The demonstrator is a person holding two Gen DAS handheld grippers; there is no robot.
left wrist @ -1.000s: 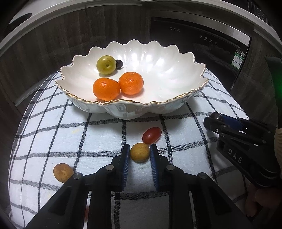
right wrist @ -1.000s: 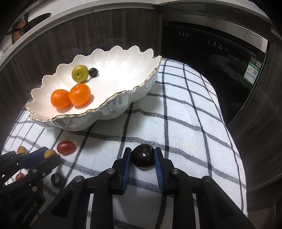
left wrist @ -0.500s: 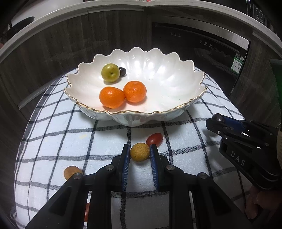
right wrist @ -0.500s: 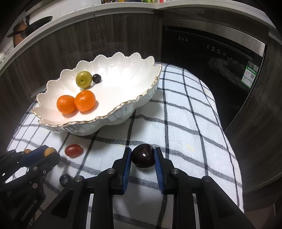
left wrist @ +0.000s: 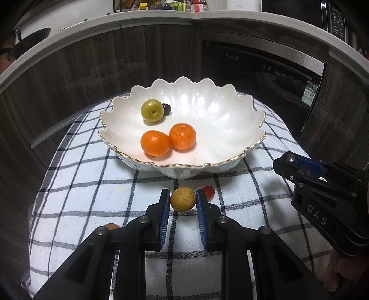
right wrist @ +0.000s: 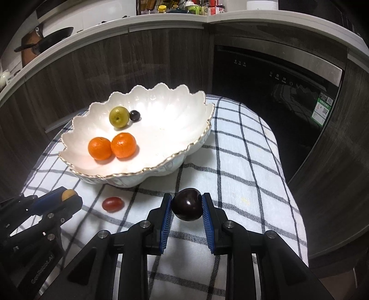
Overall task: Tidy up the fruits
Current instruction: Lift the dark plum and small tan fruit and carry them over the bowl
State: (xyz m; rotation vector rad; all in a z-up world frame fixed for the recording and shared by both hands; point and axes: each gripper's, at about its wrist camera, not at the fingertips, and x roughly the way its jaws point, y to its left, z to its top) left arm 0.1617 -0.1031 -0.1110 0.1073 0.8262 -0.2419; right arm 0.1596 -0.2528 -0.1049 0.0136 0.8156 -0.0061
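1. Tan fruit [left wrist: 183, 202] clamped in the left claw [left wrist: 183, 204], dark plum [right wrist: 187, 204] clamped in the right claw [right wrist: 187, 206], both above the checked cloth [right wrist: 242, 161].
2. Carry both toward twelve o'clock, clear the bowl [left wrist: 251, 152]'s scalloped rim, release low beside the oranges [left wrist: 156, 143].

In the left wrist view, the red fruit [left wrist: 208, 192] is half covered by the right-hand finger of the left gripper [left wrist: 183, 204], and a brown fruit [left wrist: 110, 226] at seven o'clock is mostly hidden behind the gripper's frame. The small dark fruit [left wrist: 166, 108] in the bowl [left wrist: 230, 138] is partly masked by the green fruit [left wrist: 152, 110]. Only fingertips of a hand [left wrist: 339, 277] are seen at four o'clock. The bottles [right wrist: 196, 8] at twelve o'clock are cut off and too small to be read.
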